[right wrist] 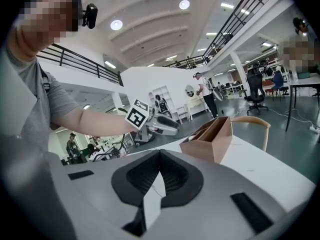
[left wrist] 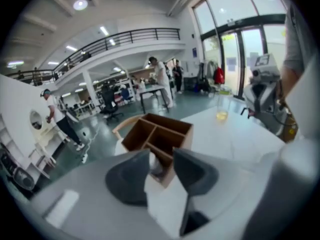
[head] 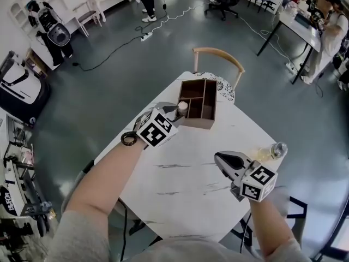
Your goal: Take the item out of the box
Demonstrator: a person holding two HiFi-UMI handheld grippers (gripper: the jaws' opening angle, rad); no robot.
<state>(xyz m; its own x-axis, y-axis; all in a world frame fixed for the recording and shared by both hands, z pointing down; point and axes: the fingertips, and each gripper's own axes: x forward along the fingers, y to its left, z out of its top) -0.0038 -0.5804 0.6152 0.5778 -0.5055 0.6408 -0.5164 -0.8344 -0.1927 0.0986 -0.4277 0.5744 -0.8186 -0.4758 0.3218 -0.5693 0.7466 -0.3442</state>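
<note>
Our left hand-held gripper [left wrist: 161,156] has its jaws apart, either side of the item [head: 182,107], which stands in the box's [head: 197,123] near corner cell. We should centre it, close gently and lift straight up. The right hand-held gripper [right wrist: 159,156], jaws together, waits over the counter [head: 180,184].

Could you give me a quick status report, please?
Left gripper open, white item between jaws at box corner. Right gripper shut, empty. Nothing in the way.

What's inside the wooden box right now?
A small white-capped item stands in the wooden box, near-left corner, between the open jaws of the left hand-held gripper. Other compartments look empty; their walls hide some floor.
</note>
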